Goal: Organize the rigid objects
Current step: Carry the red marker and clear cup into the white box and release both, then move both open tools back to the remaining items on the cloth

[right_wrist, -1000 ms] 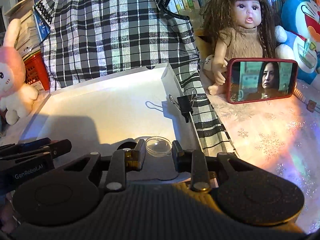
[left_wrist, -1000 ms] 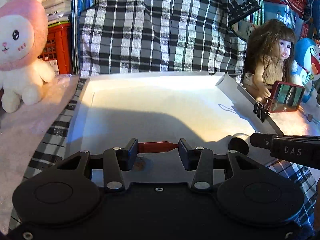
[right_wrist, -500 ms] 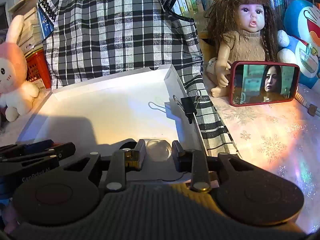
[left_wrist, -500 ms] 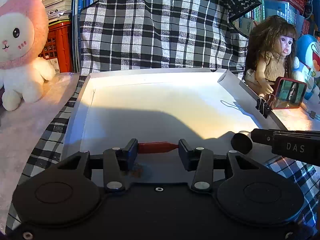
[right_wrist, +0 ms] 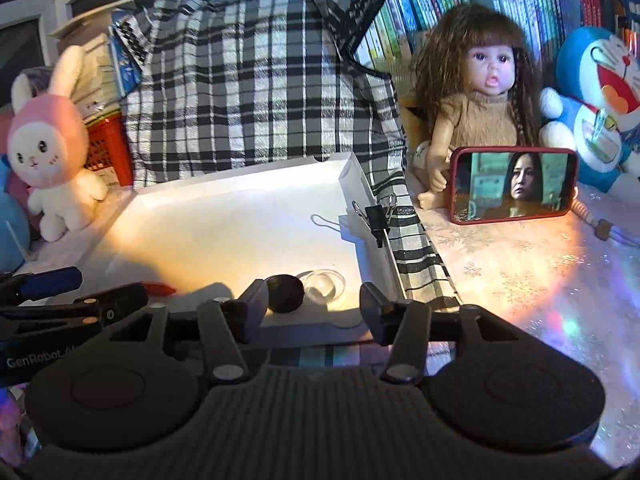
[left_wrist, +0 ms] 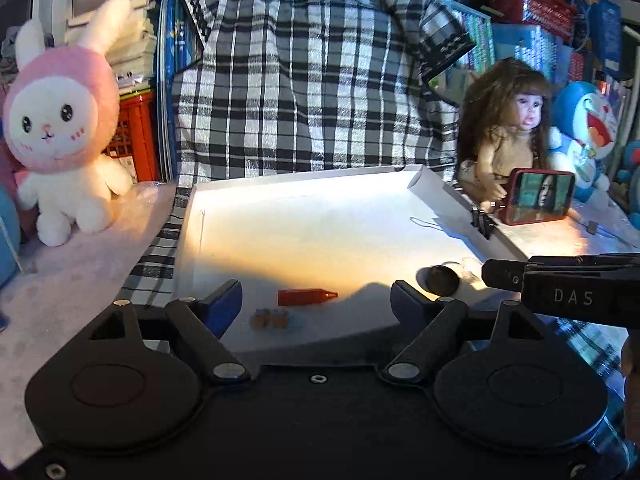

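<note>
While both jaws are opening, left tool and right tool grip nothing over the tray

tray middle free, binder clip right rim

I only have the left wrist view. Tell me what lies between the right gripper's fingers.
Observer: A clear round dish lies on the white tray between the right gripper's fingers. The jaws are opening and neither pad presses on it.
Operator: Report where the black cap sits relative to that dish.
Observer: The black cap lies right beside the dish, on the side nearer the red crayon. I cannot tell if they touch.
</note>
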Tool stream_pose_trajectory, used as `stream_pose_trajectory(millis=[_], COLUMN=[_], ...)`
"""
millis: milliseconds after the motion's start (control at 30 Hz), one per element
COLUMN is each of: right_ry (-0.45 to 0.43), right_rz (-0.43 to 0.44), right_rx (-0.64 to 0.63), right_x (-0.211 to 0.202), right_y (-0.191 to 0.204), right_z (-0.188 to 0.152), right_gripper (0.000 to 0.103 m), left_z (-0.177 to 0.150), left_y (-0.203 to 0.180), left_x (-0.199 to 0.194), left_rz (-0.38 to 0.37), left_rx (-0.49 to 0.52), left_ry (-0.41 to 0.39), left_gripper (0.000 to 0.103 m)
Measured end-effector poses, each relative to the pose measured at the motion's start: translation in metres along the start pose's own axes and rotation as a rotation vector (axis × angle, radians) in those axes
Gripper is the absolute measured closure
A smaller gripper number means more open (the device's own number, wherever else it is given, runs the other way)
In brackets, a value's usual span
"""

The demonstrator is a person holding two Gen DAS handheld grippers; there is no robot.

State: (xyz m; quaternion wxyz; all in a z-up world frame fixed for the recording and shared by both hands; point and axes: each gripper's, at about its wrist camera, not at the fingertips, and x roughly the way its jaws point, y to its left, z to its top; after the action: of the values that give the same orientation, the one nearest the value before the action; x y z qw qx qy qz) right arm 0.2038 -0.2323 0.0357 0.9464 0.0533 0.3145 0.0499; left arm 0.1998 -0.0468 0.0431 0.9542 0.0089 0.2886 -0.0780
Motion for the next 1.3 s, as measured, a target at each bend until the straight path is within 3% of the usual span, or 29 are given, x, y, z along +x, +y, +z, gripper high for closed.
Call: stream_pose_trajectory(millis=[633,1067,1300], right_ry=[-0.118,-0.124,-0.109], right_rz=[0.044,0.036,0.025], right_rx=[-0.097,-0.135,-0.158], right_x=[-0.097,-0.132,-0.139], right_y=[0.014,0.013,0.012], right_z=[-0.071,-0.122,-0.136], right_gripper=[0.022,0.021,0.021], left_z=[-0.075,-0.132,-0.152], left_y=[-0.011,0.001,0.009], left_x=[-0.111,-0.149,-0.160], left_rz=[-0.030,-0.015,-0.020], left_rx=[0.083,0.043,0.028], left_ry=[-0.105,-0.085,-0.062], left_gripper=[0.016,0.016,0.026])
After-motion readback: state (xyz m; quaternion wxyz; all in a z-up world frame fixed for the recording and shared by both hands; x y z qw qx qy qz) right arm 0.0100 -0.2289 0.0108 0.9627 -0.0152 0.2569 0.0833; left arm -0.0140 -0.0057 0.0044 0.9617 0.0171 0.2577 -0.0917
